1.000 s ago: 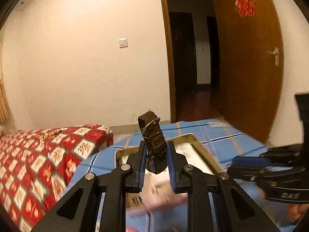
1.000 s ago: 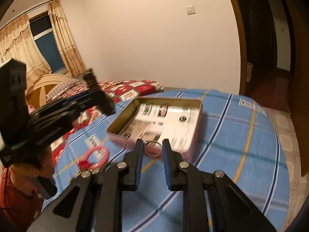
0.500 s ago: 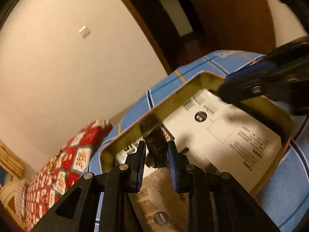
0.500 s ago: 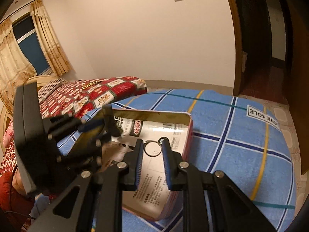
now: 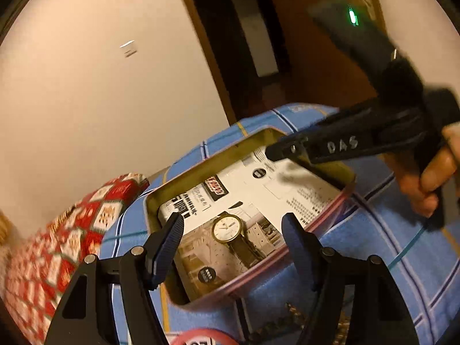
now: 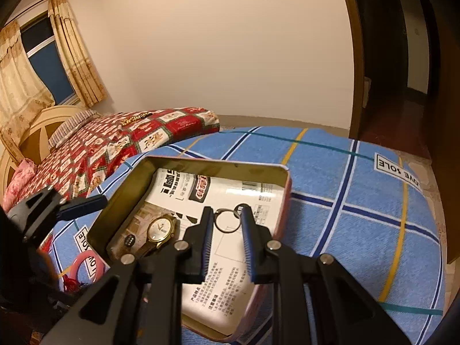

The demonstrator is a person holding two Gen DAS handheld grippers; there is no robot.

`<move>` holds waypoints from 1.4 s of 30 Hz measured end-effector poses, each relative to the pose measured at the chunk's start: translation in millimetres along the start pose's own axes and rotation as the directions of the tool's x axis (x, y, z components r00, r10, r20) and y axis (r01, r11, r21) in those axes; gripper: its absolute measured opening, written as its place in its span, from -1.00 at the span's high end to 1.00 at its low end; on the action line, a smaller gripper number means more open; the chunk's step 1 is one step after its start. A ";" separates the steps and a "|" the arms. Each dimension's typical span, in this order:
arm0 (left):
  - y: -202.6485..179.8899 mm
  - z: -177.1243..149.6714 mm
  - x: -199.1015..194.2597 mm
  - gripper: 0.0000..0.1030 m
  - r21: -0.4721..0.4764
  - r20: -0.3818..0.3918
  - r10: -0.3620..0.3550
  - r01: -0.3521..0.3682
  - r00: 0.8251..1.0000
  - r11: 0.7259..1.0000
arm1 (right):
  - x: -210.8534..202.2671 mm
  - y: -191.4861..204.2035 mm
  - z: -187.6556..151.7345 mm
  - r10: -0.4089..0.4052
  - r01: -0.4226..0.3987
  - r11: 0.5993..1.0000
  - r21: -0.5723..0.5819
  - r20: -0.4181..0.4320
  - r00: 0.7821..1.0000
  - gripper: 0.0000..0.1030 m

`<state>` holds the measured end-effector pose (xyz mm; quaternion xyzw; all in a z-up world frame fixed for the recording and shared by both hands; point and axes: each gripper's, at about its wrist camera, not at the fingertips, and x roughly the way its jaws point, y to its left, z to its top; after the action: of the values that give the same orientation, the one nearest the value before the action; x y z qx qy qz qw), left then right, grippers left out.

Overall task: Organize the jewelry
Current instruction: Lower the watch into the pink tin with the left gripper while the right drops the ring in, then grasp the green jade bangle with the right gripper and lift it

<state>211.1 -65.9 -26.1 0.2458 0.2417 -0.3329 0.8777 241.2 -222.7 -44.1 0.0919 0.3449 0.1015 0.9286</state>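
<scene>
A gold watch with a brown strap lies inside the open metal tin, on printed paper. My left gripper is open just above and in front of it, empty. In the right wrist view the watch lies at the tin's left side. My right gripper hovers over the tin, shut on a thin metal ring held between its pads. The right gripper also shows in the left wrist view, over the tin's far side.
The tin sits on a blue plaid cloth. A pink bangle and a red item lie left of the tin. A gold chain lies near the tin's front. A red patterned bed stands beyond, with a doorway to the right.
My left gripper lowered the watch into the tin, opened and let it go. My right gripper moved over the tin, still holding the ring.
</scene>
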 end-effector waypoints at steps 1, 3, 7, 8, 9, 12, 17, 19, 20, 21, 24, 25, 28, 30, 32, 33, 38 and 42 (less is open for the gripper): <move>1.8 1.0 -9.0 -0.37 -0.040 0.020 0.008 -0.007 1.000 0.999 | 0.9 0.9 0.8 0.004 -0.004 1.000 -0.001 -0.002 1.000 0.56; 11.5 -1.8 -19.4 -0.37 -0.116 0.049 0.025 -0.019 0.998 0.993 | 3.7 3.4 2.5 0.010 -0.010 1.000 -0.005 -0.007 1.000 0.56; 31.7 -14.4 -36.9 -0.37 -0.299 0.070 0.093 -0.068 0.993 0.952 | 13.0 9.4 4.8 0.014 -0.014 1.000 -0.012 -0.020 1.000 0.55; 34.4 -17.7 -39.1 -0.37 -0.329 0.069 0.102 -0.074 0.992 0.941 | 15.7 10.4 4.2 0.020 -0.020 1.000 -0.011 -0.028 0.999 0.55; 37.1 -21.1 -40.8 -0.38 -0.356 0.070 0.106 -0.074 0.992 0.932 | 19.1 11.1 3.4 0.021 -0.022 1.000 -0.007 -0.037 0.999 0.54; 43.6 -33.1 -48.3 -0.37 -0.429 0.057 0.112 -0.077 0.992 0.900 | 23.2 9.9 0.5 0.039 -0.039 0.999 0.003 -0.044 0.998 0.32; 52.2 -47.8 -75.3 -0.38 -0.508 0.061 0.182 -0.126 0.981 0.852 | -20.2 -1.5 1.0 0.029 -0.041 0.994 0.099 0.120 0.992 0.10; 53.4 -51.7 -87.4 -0.38 -0.525 0.064 0.213 -0.148 0.975 0.838 | -47.8 -8.2 -5.7 -0.039 0.009 0.988 0.157 0.194 0.980 0.08; 54.0 -53.2 -91.6 -0.38 -0.532 0.066 0.218 -0.150 0.974 0.833 | -57.6 -10.9 -11.2 -0.062 0.024 0.983 0.180 0.207 0.976 0.07; 54.2 -53.1 -94.9 -0.38 -0.540 0.070 0.219 -0.147 0.973 0.829 | -65.2 -13.0 -18.3 -0.073 0.031 0.979 0.202 0.204 0.976 0.07; 49.6 -52.8 -113.2 -0.38 -0.562 0.099 0.234 -0.139 0.967 0.815 | -74.9 -13.1 -44.9 -0.061 0.027 0.973 0.229 0.143 0.988 0.07; 45.9 -51.6 -123.1 -0.38 -0.561 0.116 0.234 -0.131 0.965 0.818 | -77.1 -12.4 -50.1 -0.058 0.026 0.972 0.232 0.133 0.989 0.07; 36.7 -50.2 -146.1 -0.38 -0.543 0.142 0.233 -0.121 0.962 0.831 | -92.2 -1.6 -70.9 -0.029 0.005 0.977 0.214 0.111 0.993 0.07; 29.6 -53.8 -163.5 -0.38 -0.527 0.157 0.223 -0.109 0.962 0.843 | -100.3 7.8 -77.4 -0.008 -0.011 0.983 0.184 0.105 0.994 0.07; 23.1 -60.7 -176.2 -0.38 -0.510 0.152 0.201 -0.098 0.968 0.855 | -108.1 18.7 -84.2 0.032 -0.045 0.990 0.135 0.095 0.995 0.07; 18.6 -66.6 -181.5 -0.38 -0.499 0.138 0.193 -0.100 0.971 0.861 | -113.9 26.6 -88.9 0.059 -0.068 0.993 0.098 0.085 0.995 0.05; -4.5 -100.5 -187.4 -0.39 -0.477 0.056 0.157 -0.112 0.986 0.872 | -122.1 56.9 -117.5 0.153 -0.153 0.988 -0.011 0.006 0.988 -0.41; -25.3 -123.1 -178.9 -0.39 -0.454 -0.034 0.103 -0.107 0.994 0.884 | -106.6 88.1 -139.5 0.178 -0.192 0.975 -0.113 -0.124 0.976 -0.43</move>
<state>42.9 73.6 -21.6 0.0476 0.3034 -0.2178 0.9264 59.2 -150.8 -60.5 0.0598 0.3797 0.2142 0.8980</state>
